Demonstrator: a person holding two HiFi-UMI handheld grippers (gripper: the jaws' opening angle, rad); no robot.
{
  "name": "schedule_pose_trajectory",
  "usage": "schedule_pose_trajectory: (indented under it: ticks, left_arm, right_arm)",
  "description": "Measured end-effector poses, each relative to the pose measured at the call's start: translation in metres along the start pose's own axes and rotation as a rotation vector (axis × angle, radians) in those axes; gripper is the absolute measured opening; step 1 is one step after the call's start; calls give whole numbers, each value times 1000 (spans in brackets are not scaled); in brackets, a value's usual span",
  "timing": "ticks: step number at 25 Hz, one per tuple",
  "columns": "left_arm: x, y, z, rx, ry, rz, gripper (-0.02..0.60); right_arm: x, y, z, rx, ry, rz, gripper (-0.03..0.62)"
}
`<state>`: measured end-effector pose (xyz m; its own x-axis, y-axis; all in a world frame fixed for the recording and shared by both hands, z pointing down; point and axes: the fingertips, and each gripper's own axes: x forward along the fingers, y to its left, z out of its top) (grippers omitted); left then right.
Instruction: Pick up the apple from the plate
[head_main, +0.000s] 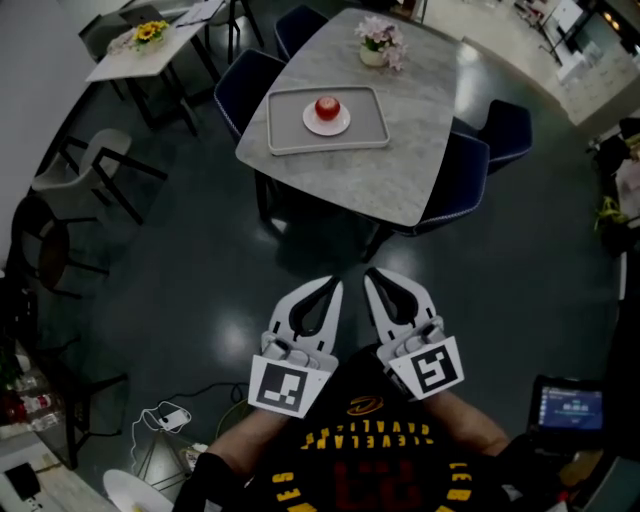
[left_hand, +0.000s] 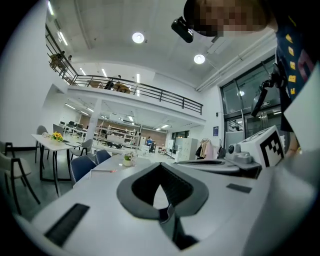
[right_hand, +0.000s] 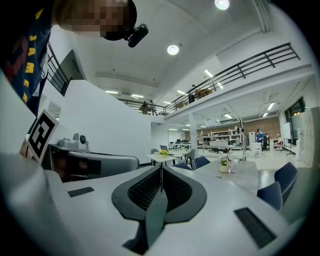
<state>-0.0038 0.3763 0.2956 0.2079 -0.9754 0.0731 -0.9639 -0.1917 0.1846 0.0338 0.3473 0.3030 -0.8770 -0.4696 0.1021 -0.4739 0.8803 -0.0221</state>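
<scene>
Sitting on a white plate (head_main: 343, 125) inside a grey tray (head_main: 284, 137), the red apple (head_main: 327, 106) lies at about 12 o'clock in the head view, on the pale counter (head_main: 405, 160) and well apart from both tools, which hang close to the person's torso at 6 o'clock. The left tool (head_main: 331, 290) has its jaws pressed together with nothing between them, and the right tool (head_main: 372, 282) is likewise closed and empty; each one's own view shows the tips meeting. The pick looks not yet begun. Arriving with jaws together would likely nudge the round apple and roll it off the plate onto the tray. A sideways push could probably slide the plate itself. A dark chair (head_main: 462, 180) at 4 o'clock of the tray may crowd the reach, and an overshoot could knock the flower pot (head_main: 377, 47) at 1 o'clock.
</scene>
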Motion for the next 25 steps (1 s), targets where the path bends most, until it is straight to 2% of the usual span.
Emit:
schedule_pose_trajectory:
  ticks: [6,12,18,25]
  left_arm:
    - [12,17,-1,12,19,2,0]
    - [39,47,0,37,37,56,0]
    - [113,84,10,57,43,130,0]
    - [156,95,16,48,48,149,0]
  right_arm:
    - [23,-10,-2,12,17,1,6]
    - [62,-29,-5,30,-7,52,6]
    - [122,-91,-2,41,-28,119,6]
    - [152,-126,5,39,-20,153,6]
